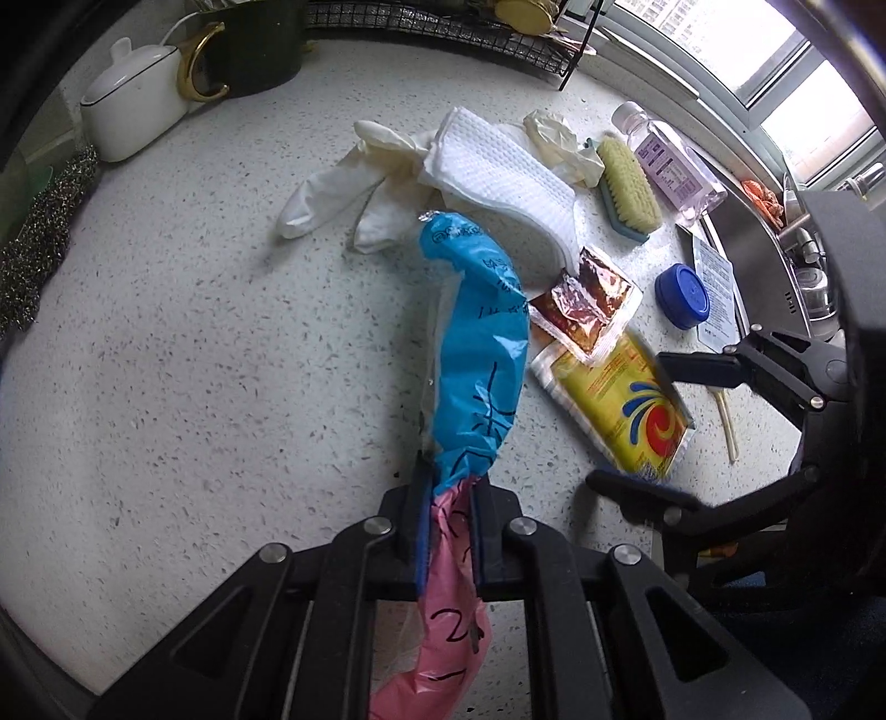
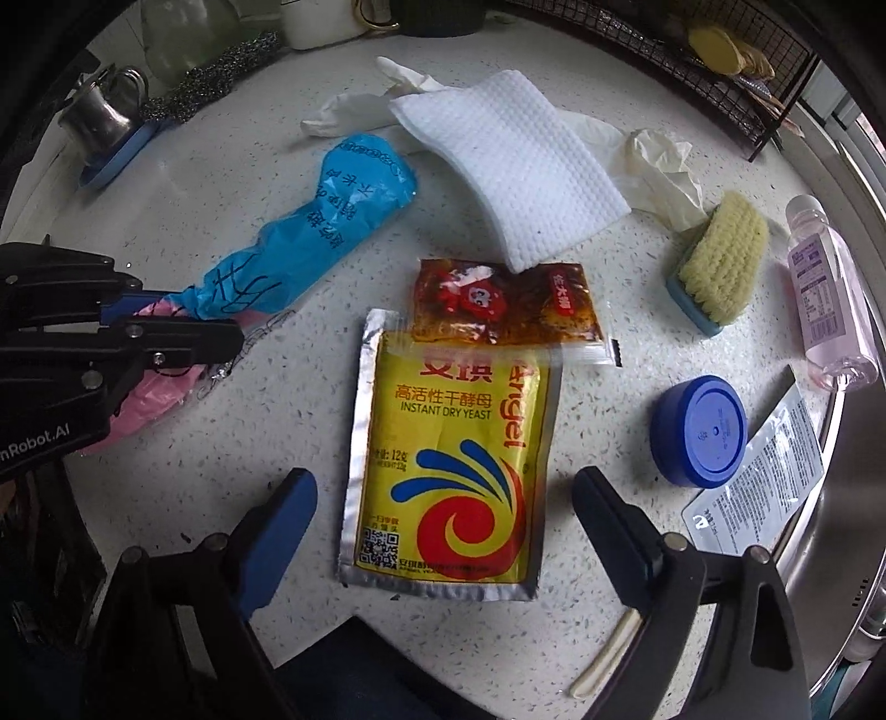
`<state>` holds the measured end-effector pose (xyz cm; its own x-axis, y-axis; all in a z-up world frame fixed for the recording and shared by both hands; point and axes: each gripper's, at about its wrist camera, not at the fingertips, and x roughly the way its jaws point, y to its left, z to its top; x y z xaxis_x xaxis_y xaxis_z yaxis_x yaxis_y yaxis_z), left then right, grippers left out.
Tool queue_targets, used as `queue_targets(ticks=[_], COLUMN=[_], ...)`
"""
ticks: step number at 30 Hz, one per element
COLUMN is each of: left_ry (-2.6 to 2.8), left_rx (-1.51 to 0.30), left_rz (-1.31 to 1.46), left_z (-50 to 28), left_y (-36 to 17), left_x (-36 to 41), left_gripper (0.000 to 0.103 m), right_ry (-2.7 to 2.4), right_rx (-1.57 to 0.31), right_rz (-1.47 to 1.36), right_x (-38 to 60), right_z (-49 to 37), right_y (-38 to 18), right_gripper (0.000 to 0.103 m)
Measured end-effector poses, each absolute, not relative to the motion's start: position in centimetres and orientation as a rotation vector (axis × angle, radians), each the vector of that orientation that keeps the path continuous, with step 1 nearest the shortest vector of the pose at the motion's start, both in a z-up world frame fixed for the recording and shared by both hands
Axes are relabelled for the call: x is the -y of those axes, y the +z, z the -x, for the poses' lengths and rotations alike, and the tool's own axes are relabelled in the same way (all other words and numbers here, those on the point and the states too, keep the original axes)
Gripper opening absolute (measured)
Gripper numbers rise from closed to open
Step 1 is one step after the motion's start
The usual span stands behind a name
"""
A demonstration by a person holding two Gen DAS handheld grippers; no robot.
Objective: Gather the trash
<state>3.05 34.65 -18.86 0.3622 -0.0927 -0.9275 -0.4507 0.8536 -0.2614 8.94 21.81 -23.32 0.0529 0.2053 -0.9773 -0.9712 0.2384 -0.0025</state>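
My left gripper (image 1: pixel 446 531) is shut on a twisted blue and pink plastic bag (image 1: pixel 482 343), which lies stretched away from it over the speckled counter (image 1: pixel 194 360). In the right wrist view the same bag (image 2: pixel 332 221) runs into the left gripper (image 2: pixel 221 338) at the left edge. My right gripper (image 2: pixel 446 487) stands open and points down, one finger on each side of a yellow yeast packet (image 2: pixel 454 459); the pads are clear of it. A brown sauce sachet (image 2: pixel 498 304) overlaps the packet's top. Beyond lie a white paper towel (image 2: pixel 515 166) and limp white gloves (image 2: pixel 354 111).
To the right are a scrubbing brush (image 2: pixel 720 260), a blue lid (image 2: pixel 700 432), a clear bottle (image 2: pixel 830 299), a printed leaflet (image 2: pixel 758 476) and the steel sink edge (image 2: pixel 864 498). A pale stick (image 2: pixel 609 653) lies near the right finger. Steel wool (image 2: pixel 216 77) and a wire rack (image 1: pixel 443 27) stand behind.
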Motion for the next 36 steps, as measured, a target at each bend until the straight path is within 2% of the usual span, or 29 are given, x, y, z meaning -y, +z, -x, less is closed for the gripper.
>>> queue_targets(ticks=[1,2,4,6,10,18,24,36], left_ry=[0.248,0.253,0.262,0.262,0.270,0.284,0.276,0.154], left_rx=[-1.191,-1.191,-1.191,-1.194,-1.204,-1.201,-1.172,-1.145], left_rz=[0.528,0.527,0.526,0.535,0.541,0.485,0.421,0.265], left_z=[-3.1,-3.1,-3.4,-3.5,-4.1,-4.9,-5.9,-9.4], left_y=[-18.9,-18.8,-18.9,-18.9,-18.9,-16.9,-14.2,-10.4], left_x=[-34.6,-34.5,-34.1,-33.8,-32.6,-29.4,-26.5,-17.1], left_gripper=[0.009,0.009,0.009,0.009,0.009,0.008,0.008,0.008], right_ry=[1.119,1.123,1.134,1.151,1.143,1.140,1.134,1.026], right_rx=[-1.129,-1.131,-1.126,-1.128,-1.128,-1.164,-1.114,-1.053], right_rz=[0.895,0.896,0.897,0.876,0.843,0.790,0.738,0.621], right_x=[-21.9,-22.0,-22.2,-21.8,-21.0,-18.0,-14.8,-3.0], right_z=[-8.6,-8.3,-7.9,-8.0,-8.3,-9.5,-11.2,-15.2], right_y=[-23.1,-22.9,-23.0,-22.7,-22.5,-20.8,-18.7,-12.4], right_gripper=[0.067,0.062,0.058,0.047,0.038,0.037,0.037,0.037])
